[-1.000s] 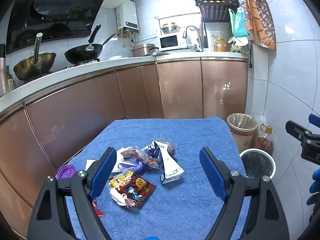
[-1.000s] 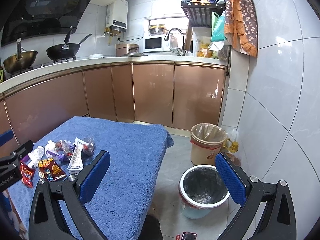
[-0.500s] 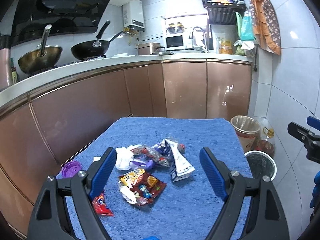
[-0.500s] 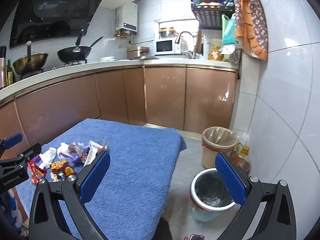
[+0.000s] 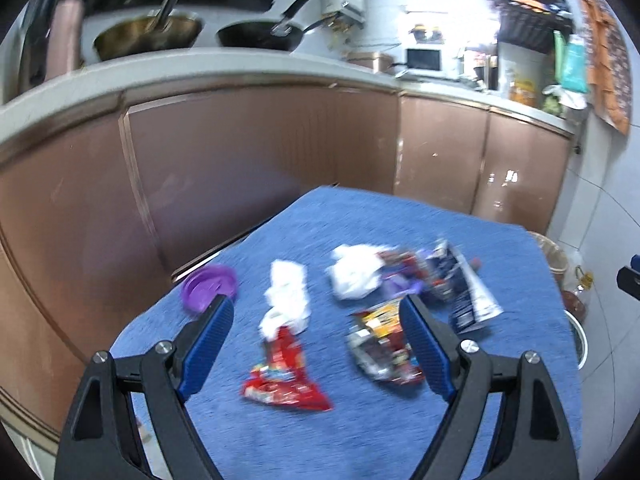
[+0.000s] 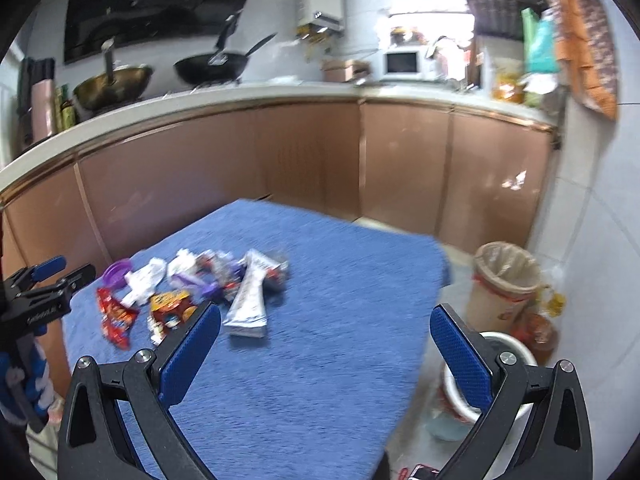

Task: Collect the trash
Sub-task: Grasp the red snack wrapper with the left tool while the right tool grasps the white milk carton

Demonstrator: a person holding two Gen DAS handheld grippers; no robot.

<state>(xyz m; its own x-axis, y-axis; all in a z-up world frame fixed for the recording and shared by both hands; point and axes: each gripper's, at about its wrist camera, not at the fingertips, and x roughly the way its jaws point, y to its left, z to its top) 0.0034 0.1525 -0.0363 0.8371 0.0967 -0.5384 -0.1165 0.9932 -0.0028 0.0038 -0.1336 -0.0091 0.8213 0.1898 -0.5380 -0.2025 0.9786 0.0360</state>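
Note:
Trash lies scattered on a blue cloth-covered table (image 5: 360, 432): a red wrapper (image 5: 286, 380), crumpled white tissue (image 5: 288, 296), a white plastic bag (image 5: 356, 272), an orange-and-red snack packet (image 5: 384, 344), a white-and-blue carton (image 5: 468, 292) and a purple lid (image 5: 208, 286). My left gripper (image 5: 316, 324) hovers open over the red wrapper and snack packet. My right gripper (image 6: 324, 328) is open above the table's right half, right of the carton (image 6: 250, 300). Both views are blurred.
A white bin with a dark liner (image 6: 500, 376) stands on the floor right of the table, with a tan lined bin (image 6: 504, 280) and an oil bottle (image 6: 540, 328) behind it. Copper cabinets (image 5: 240, 168) with a worktop holding pans run behind and to the left.
Both grippers have swung left and come closer to the table. The trash pile now sits larger and nearer between the left gripper's fingers. Both stay open.

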